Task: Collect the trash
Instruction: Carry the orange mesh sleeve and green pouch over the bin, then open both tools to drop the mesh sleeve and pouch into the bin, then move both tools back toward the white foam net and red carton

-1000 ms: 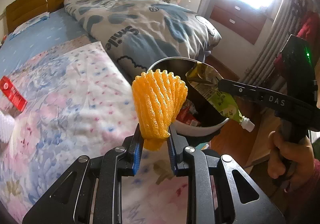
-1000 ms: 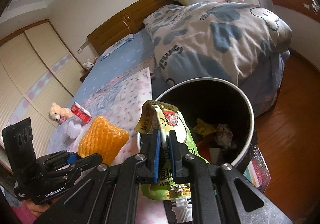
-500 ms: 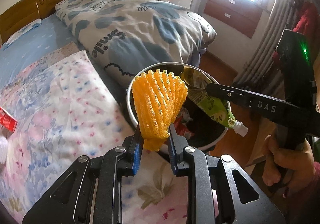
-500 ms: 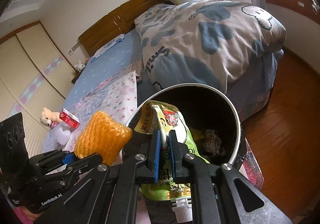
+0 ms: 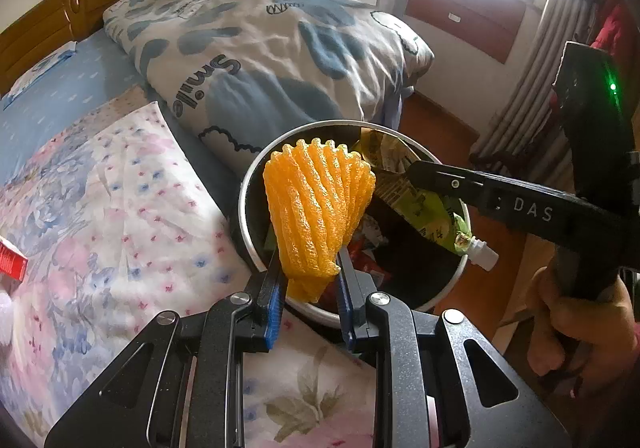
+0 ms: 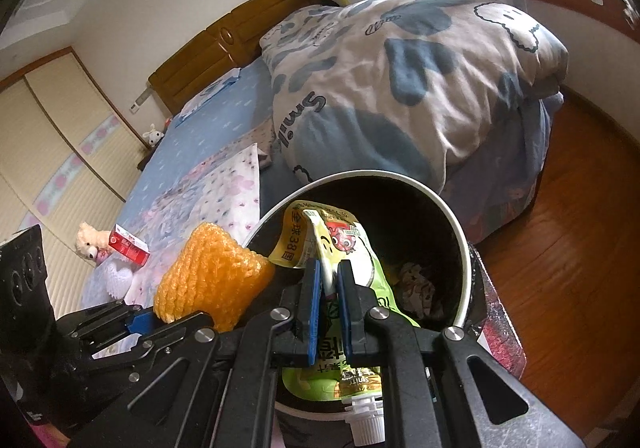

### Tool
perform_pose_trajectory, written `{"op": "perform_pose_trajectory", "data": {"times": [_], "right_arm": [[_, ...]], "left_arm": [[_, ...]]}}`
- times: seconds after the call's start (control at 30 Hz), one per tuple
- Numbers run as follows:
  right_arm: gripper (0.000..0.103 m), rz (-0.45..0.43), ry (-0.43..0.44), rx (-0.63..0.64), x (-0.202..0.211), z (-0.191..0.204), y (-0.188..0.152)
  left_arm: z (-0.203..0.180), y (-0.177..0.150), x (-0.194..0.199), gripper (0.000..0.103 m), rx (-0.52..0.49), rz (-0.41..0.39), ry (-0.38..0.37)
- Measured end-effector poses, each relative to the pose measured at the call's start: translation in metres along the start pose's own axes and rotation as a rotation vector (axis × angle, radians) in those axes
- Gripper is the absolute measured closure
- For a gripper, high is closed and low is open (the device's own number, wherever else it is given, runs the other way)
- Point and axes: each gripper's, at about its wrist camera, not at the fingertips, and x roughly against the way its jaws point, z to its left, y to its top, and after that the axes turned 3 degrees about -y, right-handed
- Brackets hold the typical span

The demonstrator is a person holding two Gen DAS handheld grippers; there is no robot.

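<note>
1. I'm pinching the orange foam fruit net [image 5: 318, 213] by its lower end in my left gripper [image 5: 310, 290], the jaws narrowed onto it, and I'm holding it over the near rim of the trash bin [image 5: 256, 244], which is standing just beside the bed's edge.
2. My right gripper [image 6: 329, 302] is clamping a green drink pouch [image 6: 340, 248] mid-body, spout hanging down, over the bin's mouth.
3. I'm judging both pieces need to sit well inside the rim before I let go, the springy net especially.
4. I'm planning to open one gripper at a time.
5. The red carton [image 6: 128, 246] is waiting on the bedspread, well apart.
</note>
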Motion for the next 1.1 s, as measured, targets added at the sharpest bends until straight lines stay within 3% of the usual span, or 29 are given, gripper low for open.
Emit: {"op": "perform_pose_trajectory", "data": {"times": [0.47,0.63,0.73,0.77,0.97,1.1], "right_arm": [[0.094,0.026,-0.012,-0.027,-0.015,-0.01,0.006],[0.084,0.032,0.0,-0.057,-0.018,-0.014,0.007],[0.069,0.024,-0.005,-0.075,-0.017,-0.017,0.008],[0.058,0.022,0.0,-0.081,-0.017,-0.017,0.007],[0.054,0.004,0.011,-0.097,-0.011,-0.015,0.003],[0.037,-0.021,0.018,-0.091,-0.003,-0.006,-0.001]], "left_arm": [[0.004,0.007,-0.021,0.08,0.021,0.039,-0.013],[0.003,0.007,-0.021,0.067,0.024,0.035,-0.003],[0.005,0.003,-0.019,0.054,0.031,0.031,-0.004],[0.006,0.002,-0.018,0.054,0.033,0.025,-0.003],[0.014,-0.011,0.001,0.041,0.07,-0.016,0.006],[0.025,-0.024,0.02,0.038,0.097,-0.058,0.023]]}}
